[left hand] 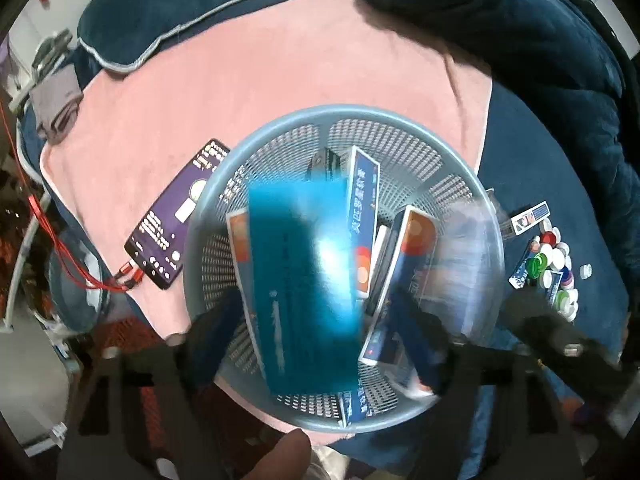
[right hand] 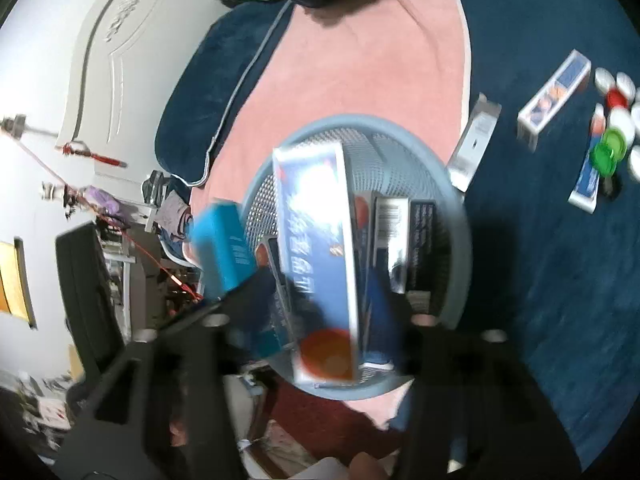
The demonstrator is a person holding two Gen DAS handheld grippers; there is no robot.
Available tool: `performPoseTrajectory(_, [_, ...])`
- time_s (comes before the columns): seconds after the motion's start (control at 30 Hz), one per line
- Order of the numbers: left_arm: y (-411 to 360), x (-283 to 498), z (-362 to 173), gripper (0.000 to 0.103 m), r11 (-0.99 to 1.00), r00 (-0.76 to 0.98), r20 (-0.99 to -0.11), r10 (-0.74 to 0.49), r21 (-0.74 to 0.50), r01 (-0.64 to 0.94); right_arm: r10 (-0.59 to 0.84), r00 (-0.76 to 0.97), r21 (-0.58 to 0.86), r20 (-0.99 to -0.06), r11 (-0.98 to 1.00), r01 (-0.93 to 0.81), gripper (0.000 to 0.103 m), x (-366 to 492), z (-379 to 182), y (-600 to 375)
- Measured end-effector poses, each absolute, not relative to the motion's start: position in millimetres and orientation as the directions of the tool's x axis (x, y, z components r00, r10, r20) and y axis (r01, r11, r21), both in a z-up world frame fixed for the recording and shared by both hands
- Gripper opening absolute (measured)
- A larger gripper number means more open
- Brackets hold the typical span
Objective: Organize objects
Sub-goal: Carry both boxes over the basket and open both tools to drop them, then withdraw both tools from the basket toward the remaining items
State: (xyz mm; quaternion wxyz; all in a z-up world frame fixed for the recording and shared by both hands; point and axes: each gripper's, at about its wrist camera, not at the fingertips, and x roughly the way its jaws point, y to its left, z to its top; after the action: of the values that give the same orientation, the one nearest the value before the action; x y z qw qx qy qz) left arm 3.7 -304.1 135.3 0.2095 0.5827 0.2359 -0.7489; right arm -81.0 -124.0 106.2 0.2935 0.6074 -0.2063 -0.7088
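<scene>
Boxes: teal box (left hand: pixel 304 280) between left gripper (left hand: pixel 320 344) jaws, blue box (right hand: pixel 320 264) between right gripper (right hand: pixel 320 320) jaws, over basket (left hand: pixel 280 128); both jaws apart, seemingly released (blurred). Light, stiff cardboard, crushable; pinch long flat faces. Loose boxes, caps (right hand: pixel 612 120) at 2 o'clock.

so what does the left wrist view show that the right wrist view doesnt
Only the left wrist view shows the purple phone lying on the pink towel with a red cable plugged in.

Only the right wrist view shows the white panelled door and a silver-grey box lying just outside the basket.

Both show the blue mesh basket holding boxes, a teal box blurred above it, the blue-and-white box with an orange spot, and the bottle caps on the dark blue cloth.
</scene>
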Motion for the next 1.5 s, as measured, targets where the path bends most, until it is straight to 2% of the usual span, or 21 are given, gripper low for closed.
performPoseTrajectory(0.03, [-304, 5, 136, 0.08, -0.804, -0.225, -0.973, -0.044, -0.099, 0.586, -0.659, -0.106, 0.642, -0.744, -0.75, 0.158, 0.093, -81, 107, -123])
performPoseTrajectory(0.07, [-305, 6, 137, 0.081, -0.81, -0.216, -0.974, -0.061, -0.078, 0.582, -0.651, -0.118, 0.635, -0.75, -0.758, 0.15, 0.094, -80, 108, -122])
performPoseTrajectory(0.13, [-304, 8, 138, 0.091, -0.819, -0.207, -0.973, -0.103, -0.035, 0.573, -0.63, -0.129, 0.613, -0.766, -0.776, 0.147, 0.096, -81, 110, -119])
performPoseTrajectory(0.23, [-303, 9, 137, 0.091, -0.826, -0.182, -0.973, -0.144, 0.017, 0.563, -0.555, -0.164, 0.532, -0.816, -0.831, 0.162, 0.103, -82, 111, -117])
performPoseTrajectory(0.33, [-305, 11, 136, 0.092, -0.824, -0.173, -0.974, -0.149, 0.025, 0.565, -0.494, -0.176, 0.465, -0.851, -0.866, 0.182, 0.103, -82, 109, -117])
performPoseTrajectory(0.47, [-308, 11, 136, 0.093, -0.819, -0.175, -0.974, -0.146, 0.019, 0.574, -0.482, -0.171, 0.451, -0.859, -0.872, 0.191, 0.103, -82, 107, -115])
performPoseTrajectory(0.53, [-308, 12, 137, 0.099, -0.817, -0.18, -0.974, -0.14, 0.011, 0.576, -0.48, -0.169, 0.449, -0.861, -0.872, 0.192, 0.103, -82, 107, -113])
performPoseTrajectory(1.5, [-285, 0, 144, 0.1, -0.835, -0.182, -0.971, -0.154, 0.03, 0.55, -0.499, -0.143, 0.469, -0.854, -0.86, 0.203, 0.103, -77, 111, -99])
